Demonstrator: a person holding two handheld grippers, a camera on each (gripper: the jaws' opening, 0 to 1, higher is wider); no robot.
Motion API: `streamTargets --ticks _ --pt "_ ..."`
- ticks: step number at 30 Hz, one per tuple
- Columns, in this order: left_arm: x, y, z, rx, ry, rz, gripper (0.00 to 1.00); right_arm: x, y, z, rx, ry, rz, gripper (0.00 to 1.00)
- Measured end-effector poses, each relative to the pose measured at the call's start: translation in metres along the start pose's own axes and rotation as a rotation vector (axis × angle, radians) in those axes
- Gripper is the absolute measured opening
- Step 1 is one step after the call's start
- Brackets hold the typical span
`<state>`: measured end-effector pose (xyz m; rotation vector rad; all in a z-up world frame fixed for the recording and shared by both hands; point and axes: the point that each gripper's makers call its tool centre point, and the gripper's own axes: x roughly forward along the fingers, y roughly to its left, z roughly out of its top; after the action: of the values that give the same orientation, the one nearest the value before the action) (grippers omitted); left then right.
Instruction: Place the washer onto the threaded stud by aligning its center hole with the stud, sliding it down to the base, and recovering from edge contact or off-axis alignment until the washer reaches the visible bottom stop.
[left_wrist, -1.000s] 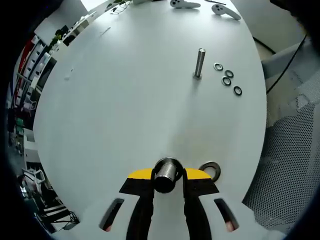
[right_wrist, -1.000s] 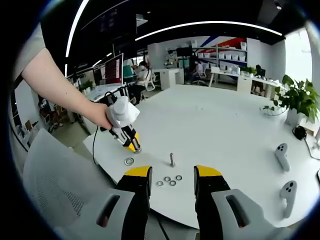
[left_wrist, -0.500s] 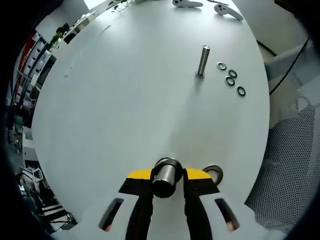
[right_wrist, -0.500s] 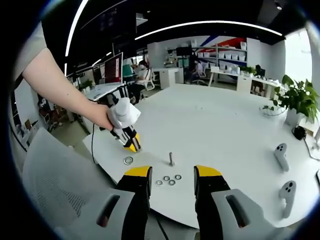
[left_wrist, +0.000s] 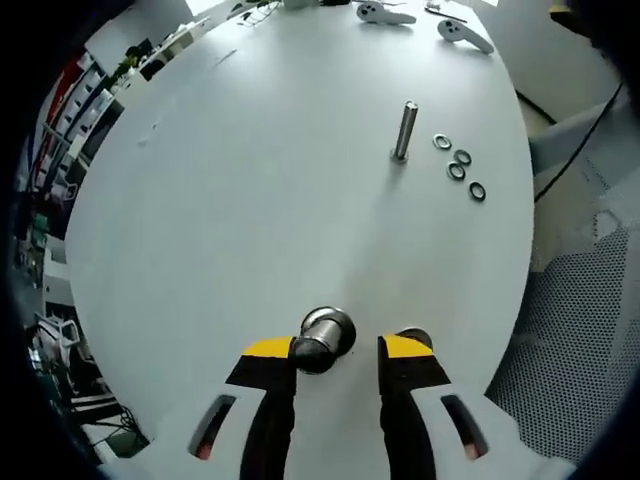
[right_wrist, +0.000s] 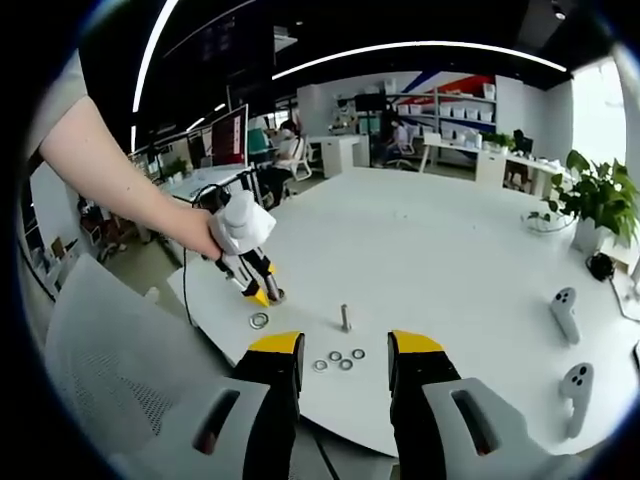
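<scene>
One stud (left_wrist: 404, 130) upright on table (left_wrist: 250, 200)

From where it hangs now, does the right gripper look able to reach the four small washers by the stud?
Probably yes. The right gripper is open and holds nothing, and the four small washers lie bare on the white table straight ahead between its jaws. The stud stands behind them, and the left gripper is off to one side.

The left claw (left_wrist: 335, 352) stands parted over the white tabletop (left_wrist: 250, 200), a short metal cylinder (left_wrist: 320, 338) against its left jaw. Farther off, the threaded stud (left_wrist: 404, 130) stands upright (four small washers (left_wrist: 459, 171) just beside it).
</scene>
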<state>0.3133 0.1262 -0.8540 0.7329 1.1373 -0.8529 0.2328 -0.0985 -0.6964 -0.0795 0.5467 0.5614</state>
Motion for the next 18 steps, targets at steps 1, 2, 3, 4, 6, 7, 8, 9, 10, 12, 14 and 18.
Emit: streamTargets --ticks 1,2,3,4,6,7,8,9,10,12,14,18 --pt "-0.002 0.0 -0.001 -0.005 -0.003 0.003 0.3 0.0 0.001 0.0 -0.001 0.001 0.002 0.36" --pt "-0.005 0.0 -0.004 -0.02 -0.008 0.007 0.3 0.0 0.001 0.0 0.0 0.001 0.005 0.36" --pt "-0.006 0.0 -0.005 -0.031 -0.011 0.007 0.3 0.0 0.001 0.0 -0.001 0.001 0.006 0.36" --pt "-0.007 0.0 -0.008 -0.045 -0.013 0.009 0.3 0.001 0.001 0.0 -0.001 0.001 0.008 0.36" --pt "-0.008 -0.001 -0.01 -0.076 -0.017 0.004 0.3 0.001 0.002 0.0 -0.003 0.002 0.012 0.35" --pt "-0.01 -0.004 -0.01 -0.095 -0.027 -0.002 0.3 0.001 0.003 0.0 -0.004 0.002 0.014 0.35" --pt "-0.011 -0.005 -0.011 -0.099 -0.03 -0.003 0.31 0.001 0.003 0.0 -0.004 0.003 0.015 0.35" --pt "-0.011 -0.007 -0.011 -0.109 -0.032 -0.003 0.31 0.001 0.003 0.0 -0.004 0.002 0.016 0.35" --pt "-0.012 -0.012 -0.012 -0.118 -0.034 -0.007 0.32 0.001 0.003 0.0 -0.005 0.002 0.017 0.35" --pt "-0.012 -0.017 -0.014 -0.121 -0.034 -0.004 0.34 0.001 0.004 0.0 -0.005 0.003 0.021 0.35" --pt "-0.009 -0.023 -0.017 -0.117 -0.031 -0.004 0.33 0.001 0.005 0.0 -0.008 0.003 0.025 0.35" --pt "-0.002 -0.04 -0.023 -0.143 -0.019 -0.021 0.33 0.001 0.005 0.0 -0.008 0.002 0.029 0.35"
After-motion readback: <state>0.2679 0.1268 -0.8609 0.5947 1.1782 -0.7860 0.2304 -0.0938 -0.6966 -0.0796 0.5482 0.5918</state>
